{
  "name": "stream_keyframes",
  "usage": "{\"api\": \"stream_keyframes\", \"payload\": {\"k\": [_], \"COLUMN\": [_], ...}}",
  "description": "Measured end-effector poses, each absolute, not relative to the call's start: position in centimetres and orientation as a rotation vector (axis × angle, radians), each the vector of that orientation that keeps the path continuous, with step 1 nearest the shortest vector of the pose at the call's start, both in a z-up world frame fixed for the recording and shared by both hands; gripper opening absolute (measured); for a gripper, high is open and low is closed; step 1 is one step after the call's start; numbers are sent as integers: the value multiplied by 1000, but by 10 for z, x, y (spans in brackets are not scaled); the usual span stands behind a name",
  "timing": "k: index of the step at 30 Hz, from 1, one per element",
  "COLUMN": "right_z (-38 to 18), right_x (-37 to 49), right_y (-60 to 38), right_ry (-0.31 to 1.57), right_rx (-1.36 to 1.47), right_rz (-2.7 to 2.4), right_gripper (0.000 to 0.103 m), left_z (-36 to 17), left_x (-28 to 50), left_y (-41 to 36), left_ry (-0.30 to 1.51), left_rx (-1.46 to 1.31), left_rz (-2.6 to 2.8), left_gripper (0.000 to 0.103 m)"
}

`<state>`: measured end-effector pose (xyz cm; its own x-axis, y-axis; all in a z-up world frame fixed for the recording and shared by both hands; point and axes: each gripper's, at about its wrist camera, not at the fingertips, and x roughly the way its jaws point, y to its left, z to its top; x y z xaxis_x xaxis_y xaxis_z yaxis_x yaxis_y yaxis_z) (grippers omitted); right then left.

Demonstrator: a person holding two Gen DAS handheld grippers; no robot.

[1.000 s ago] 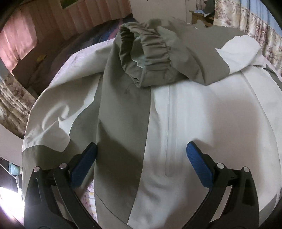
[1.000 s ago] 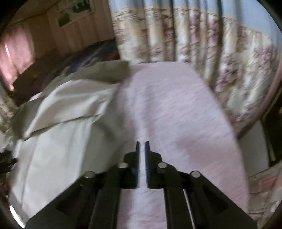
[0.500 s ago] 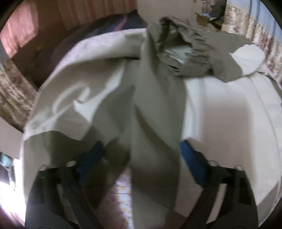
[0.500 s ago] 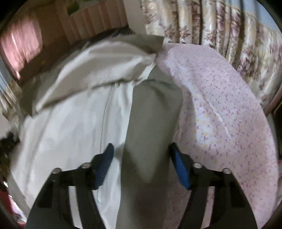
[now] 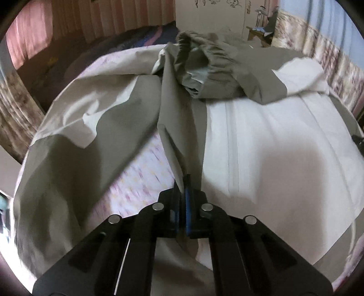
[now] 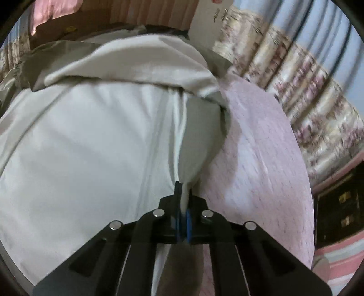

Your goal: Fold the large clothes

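A large white and olive-grey jacket lies spread on a bed; it also fills the right wrist view. One sleeve with an elastic cuff is folded across its upper part. My left gripper is shut on the jacket's olive hem edge and lifts it, so a ridge of fabric runs up from the jaws. My right gripper is shut on the jacket's hem at its right side, with a pinched fold rising from the jaws.
The bed has a pink floral sheet, also visible under the lifted fabric in the left wrist view. Flowered curtains hang along the right side. A white cabinet stands beyond the bed. Dark furniture is at the right.
Both grippers closed on the jacket's bottom edge: they were open half a second ago. The hem now rises off the sheet at each grip.
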<state>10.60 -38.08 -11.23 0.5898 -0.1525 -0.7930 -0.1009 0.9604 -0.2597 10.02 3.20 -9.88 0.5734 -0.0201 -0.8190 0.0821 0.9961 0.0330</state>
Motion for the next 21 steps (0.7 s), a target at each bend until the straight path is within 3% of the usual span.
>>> {"api": "stream_keyframes", "payload": {"k": [8, 11, 14, 15, 16, 18, 21], "right_z": [-100, -70, -22, -6, 6, 31, 61], "right_x": [88, 99, 123, 131, 138, 155, 190], "right_y": [-402, -418, -438, -444, -447, -453, -448], "right_ry": [970, 933, 850, 816, 791, 727, 685], "right_rx": [-198, -97, -91, -81, -72, -65, -67], "right_rz": [-31, -9, -63, -72, -77, -112, -70], "right_gripper": [2, 5, 6, 15, 40, 72, 75], "left_z": [-89, -80, -57, -51, -43, -25, -2], "left_x": [98, 114, 135, 143, 149, 166, 190], "left_y": [23, 42, 61, 65, 72, 88, 96], "left_ry": [988, 999, 933, 919, 898, 848, 803], "left_rx": [100, 56, 103, 109, 105, 92, 118], "left_rz": [-40, -31, 48, 72, 92, 124, 160], "left_gripper": [3, 16, 43, 63, 78, 92, 96]}}
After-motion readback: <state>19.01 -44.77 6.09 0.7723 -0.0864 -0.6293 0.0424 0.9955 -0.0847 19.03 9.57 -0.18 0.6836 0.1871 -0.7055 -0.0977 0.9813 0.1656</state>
